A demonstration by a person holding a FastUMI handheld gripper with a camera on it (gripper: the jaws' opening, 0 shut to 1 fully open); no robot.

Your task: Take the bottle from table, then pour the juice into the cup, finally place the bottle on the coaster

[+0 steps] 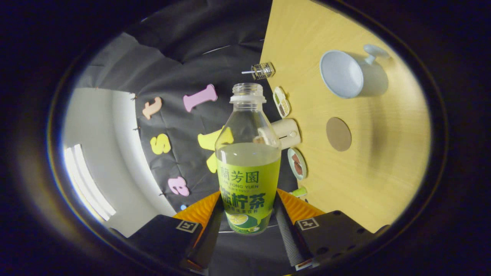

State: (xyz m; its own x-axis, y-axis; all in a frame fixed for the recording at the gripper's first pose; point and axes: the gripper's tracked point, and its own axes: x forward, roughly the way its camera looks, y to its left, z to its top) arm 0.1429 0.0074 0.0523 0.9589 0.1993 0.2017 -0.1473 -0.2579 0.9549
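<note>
A gripper [247,220] holds a clear plastic bottle [247,161] between its two fingers, one finger pressed against each side of the bottle's lower body, so the tool is closed on the bottle. The bottle stands straight up along the line of the fingers, at twelve o'clock from the gripper, with its cap off and its open mouth pointing away from the camera. Pale yellow-green juice fills roughly the lower two thirds of the bottle, and the clear neck above the liquid is empty. A green label wraps the lower half. The whole scene looks rolled on its side: a light wooden table [383,184] appears as an upright surface off toward two and three o'clock from the bottle. On that table, at about two o'clock and well apart from the bottle, sits a pale blue cup [347,74] with a handle, its open mouth facing the camera. Nearer, at about three o'clock from the bottle's neck, lies a round brown coaster [338,133], bare and apart from the cup. Along the table's near edge, just beside the bottle, are a small cream-coloured toaster-like object [287,132], two little plates of toy food [297,163], and a small wire cage-like item [262,70] at one o'clock.
</note>
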